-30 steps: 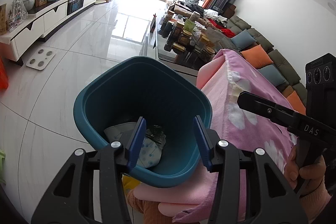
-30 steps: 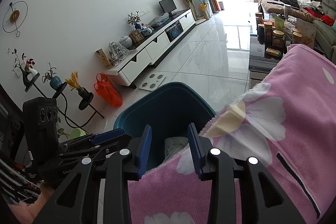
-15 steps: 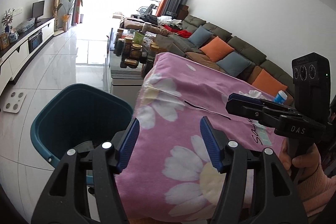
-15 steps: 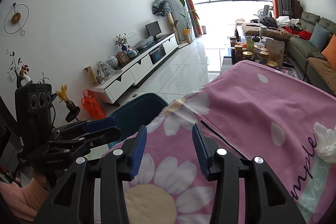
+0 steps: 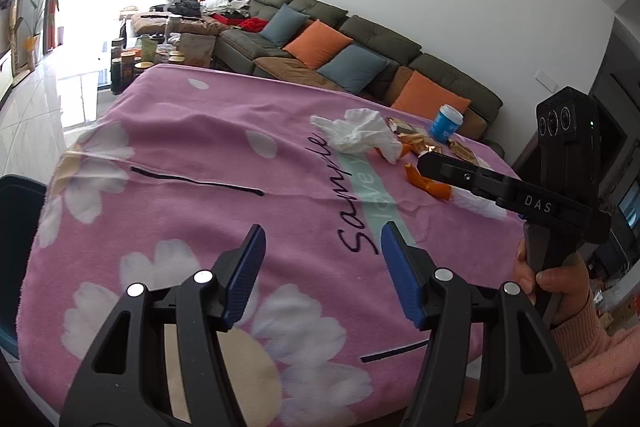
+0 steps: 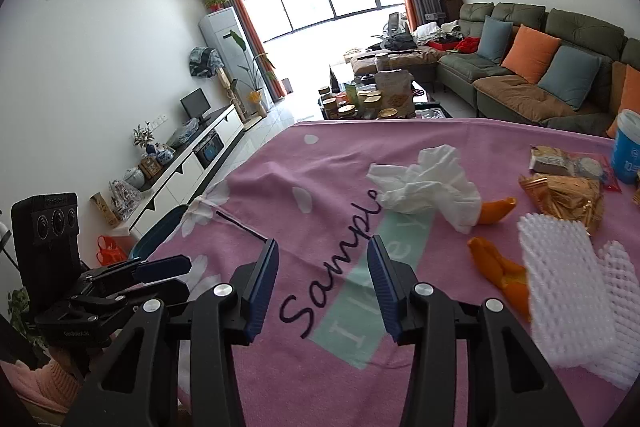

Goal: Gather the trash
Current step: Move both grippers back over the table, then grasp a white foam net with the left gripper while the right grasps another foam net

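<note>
I hold both grippers, left gripper (image 5: 322, 267) and right gripper (image 6: 322, 285), part-open and empty over the pink blanket (image 6: 320, 155) lettered "Sample", the right one's body marked "DAS", while the crumpled tissue (image 6: 428, 187) and orange peel (image 6: 496, 267) lie ahead on it.

Pink blanket (image 6: 460, 135) with white daisies and dark script; white crumpled tissue (image 6: 428, 187); orange peel (image 6: 496, 267); blue cup (image 6: 628, 151); wrappers (image 6: 564, 195) perhaps golden.
</note>
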A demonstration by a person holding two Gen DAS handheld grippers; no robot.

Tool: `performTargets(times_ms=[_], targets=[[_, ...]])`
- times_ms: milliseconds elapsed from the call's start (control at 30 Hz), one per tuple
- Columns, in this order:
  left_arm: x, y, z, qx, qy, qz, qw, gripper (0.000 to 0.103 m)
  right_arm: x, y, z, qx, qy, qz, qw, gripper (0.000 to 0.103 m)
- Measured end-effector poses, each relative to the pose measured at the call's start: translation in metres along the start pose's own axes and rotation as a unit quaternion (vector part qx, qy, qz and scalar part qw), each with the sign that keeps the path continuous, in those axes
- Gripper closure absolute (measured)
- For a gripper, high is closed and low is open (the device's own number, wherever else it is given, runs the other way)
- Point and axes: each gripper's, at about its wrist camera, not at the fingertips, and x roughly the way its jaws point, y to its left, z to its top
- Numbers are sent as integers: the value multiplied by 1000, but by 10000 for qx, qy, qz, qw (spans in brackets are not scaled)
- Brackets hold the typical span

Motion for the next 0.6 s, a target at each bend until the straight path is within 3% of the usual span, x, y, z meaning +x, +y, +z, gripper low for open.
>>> performTargets(times_ms=[333, 600], targets=[[76, -88, 18, 507, 607, -906, 9927, 44, -52, -79, -11, 487, -490, -677, 9953, 58], [136, -133, 36, 509, 1116, -1487, 9812, 42, -87, -132, -23, 844, -679, -1211, 9867, 57]])
